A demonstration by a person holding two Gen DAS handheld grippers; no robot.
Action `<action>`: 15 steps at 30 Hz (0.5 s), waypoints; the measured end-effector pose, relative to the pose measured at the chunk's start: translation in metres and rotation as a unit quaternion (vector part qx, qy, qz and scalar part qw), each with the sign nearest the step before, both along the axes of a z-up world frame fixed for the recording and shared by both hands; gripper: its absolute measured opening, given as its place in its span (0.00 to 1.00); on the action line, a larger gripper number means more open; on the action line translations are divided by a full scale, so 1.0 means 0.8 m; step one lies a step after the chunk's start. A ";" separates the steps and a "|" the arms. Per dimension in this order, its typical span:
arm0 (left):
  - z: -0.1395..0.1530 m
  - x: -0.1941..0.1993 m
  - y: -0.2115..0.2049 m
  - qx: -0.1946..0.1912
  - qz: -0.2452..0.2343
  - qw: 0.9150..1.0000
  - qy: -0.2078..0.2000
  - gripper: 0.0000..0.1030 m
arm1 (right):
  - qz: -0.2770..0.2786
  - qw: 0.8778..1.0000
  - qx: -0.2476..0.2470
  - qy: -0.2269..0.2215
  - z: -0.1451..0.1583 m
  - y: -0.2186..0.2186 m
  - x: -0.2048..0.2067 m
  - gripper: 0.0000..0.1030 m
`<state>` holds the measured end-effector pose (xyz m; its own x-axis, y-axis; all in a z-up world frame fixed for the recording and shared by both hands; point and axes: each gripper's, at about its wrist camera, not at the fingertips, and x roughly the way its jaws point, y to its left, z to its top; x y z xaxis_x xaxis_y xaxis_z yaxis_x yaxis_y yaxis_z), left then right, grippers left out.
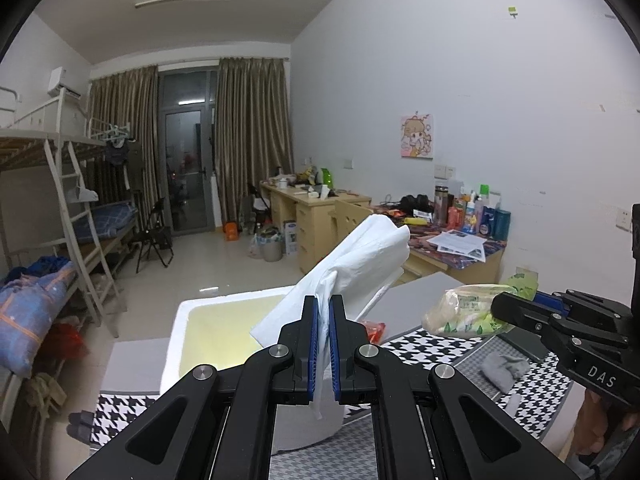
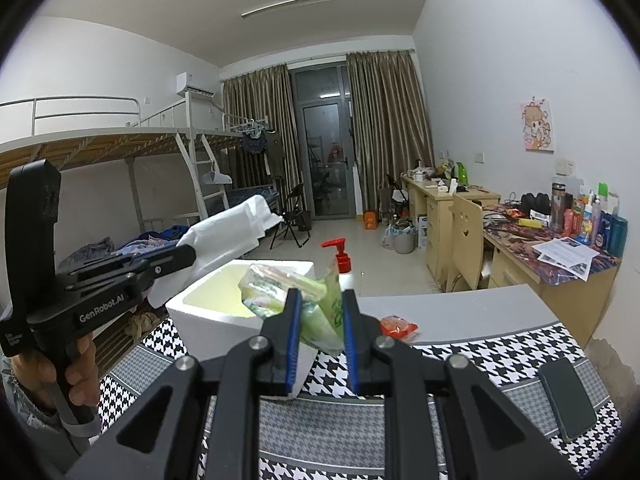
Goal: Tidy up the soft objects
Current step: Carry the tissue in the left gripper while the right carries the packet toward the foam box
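"DAS" on the right gripper point(image 1: 500, 308); "GenRobot.AI" on the left gripper point(image 2: 188, 258).

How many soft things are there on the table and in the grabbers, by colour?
White: 1, white cloth in the left gripper
Green: 1, green packet in the right gripper
Red: 1, red packet
Grey: 1, grey cloth
Total: 4
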<state>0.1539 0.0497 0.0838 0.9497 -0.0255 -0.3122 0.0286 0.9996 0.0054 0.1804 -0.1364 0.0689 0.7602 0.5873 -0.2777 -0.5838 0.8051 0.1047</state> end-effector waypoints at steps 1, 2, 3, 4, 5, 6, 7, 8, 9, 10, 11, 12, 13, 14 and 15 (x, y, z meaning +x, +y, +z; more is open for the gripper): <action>0.001 0.000 0.002 0.000 0.001 1.000 -0.001 0.06 | 0.002 1.000 -0.002 0.000 0.001 0.003 0.000 0.23; 0.001 0.000 0.004 0.000 0.003 1.000 -0.001 0.06 | 0.003 1.000 -0.003 0.001 0.003 0.006 0.001 0.23; 0.002 0.001 0.005 0.000 0.003 1.000 -0.002 0.06 | 0.006 1.000 -0.004 0.001 0.003 0.009 0.002 0.23; 0.002 0.001 0.007 0.000 0.004 1.000 -0.002 0.06 | 0.008 1.000 -0.004 0.001 0.004 0.011 0.004 0.23; 0.002 0.001 0.008 0.002 0.005 1.000 -0.003 0.06 | 0.009 1.000 -0.004 0.002 0.005 0.014 0.005 0.23; 0.002 0.001 0.010 0.003 0.007 1.000 -0.004 0.06 | 0.012 1.000 -0.005 0.003 0.006 0.016 0.006 0.23; 0.002 0.001 0.011 0.004 0.009 1.000 -0.004 0.06 | 0.016 1.000 -0.006 0.004 0.006 0.019 0.006 0.23; 0.001 0.003 0.014 0.003 0.011 1.000 -0.003 0.06 | 0.020 1.000 -0.007 0.003 0.007 0.022 0.007 0.23; 0.001 0.004 0.016 0.002 0.013 1.000 -0.002 0.06 | 0.020 1.000 -0.007 0.001 0.007 0.024 0.007 0.23; 0.001 0.005 0.019 0.001 0.015 1.000 -0.001 0.06 | 0.019 1.000 -0.007 0.002 0.008 0.025 0.009 0.23; 0.000 0.006 0.022 0.000 0.019 1.000 0.000 0.06 | 0.020 1.000 -0.009 0.003 0.009 0.028 0.010 0.23; 0.000 0.007 0.023 0.001 0.021 1.000 0.001 0.06 | 0.021 1.000 -0.011 0.000 0.009 0.030 0.010 0.23; -0.001 0.009 0.024 0.002 0.024 1.000 0.002 0.06 | 0.019 1.000 -0.013 -0.001 0.010 0.033 0.012 0.23; -0.002 0.010 0.026 0.001 0.026 1.000 0.002 0.06 | 0.018 1.000 -0.015 -0.001 0.011 0.035 0.013 0.23; -0.002 0.010 0.027 0.001 0.028 1.000 0.003 0.06 | 0.020 1.000 -0.015 0.000 0.011 0.036 0.014 0.23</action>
<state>0.1621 0.0713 0.0822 0.9478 0.0273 -0.3178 -0.0266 0.9996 0.0067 0.1917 -0.1074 0.0780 0.7370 0.6081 -0.2951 -0.6148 0.7845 0.0810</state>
